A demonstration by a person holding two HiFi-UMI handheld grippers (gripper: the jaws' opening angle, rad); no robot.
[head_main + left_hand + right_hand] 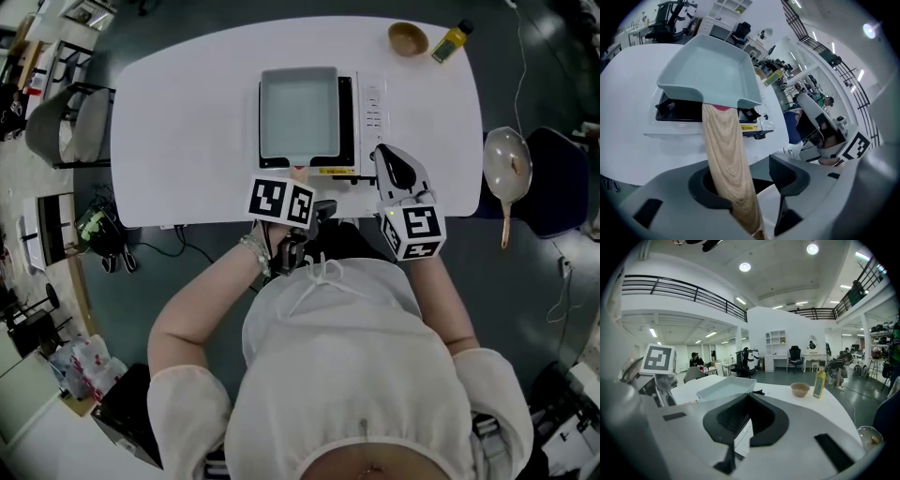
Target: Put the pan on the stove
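A square pale grey-blue pan (298, 112) sits on the portable stove (372, 112) in the middle of the white table (187, 141). In the left gripper view the pan (712, 70) rests over the stove's burner (679, 110), and its wooden handle (727, 150) runs back between my jaws. My left gripper (295, 183) (754, 176) is open: the handle lies against the left jaw, with a gap to the right one. My right gripper (394, 164) (749, 397) hovers shut and empty by the stove's control panel, right of the pan (724, 389).
A wooden bowl (408, 38) and a yellow oil bottle (451, 41) stand at the table's far right corner. A metal ladle (507, 164) lies on a dark stool right of the table. A grey chair (66, 122) stands at the left.
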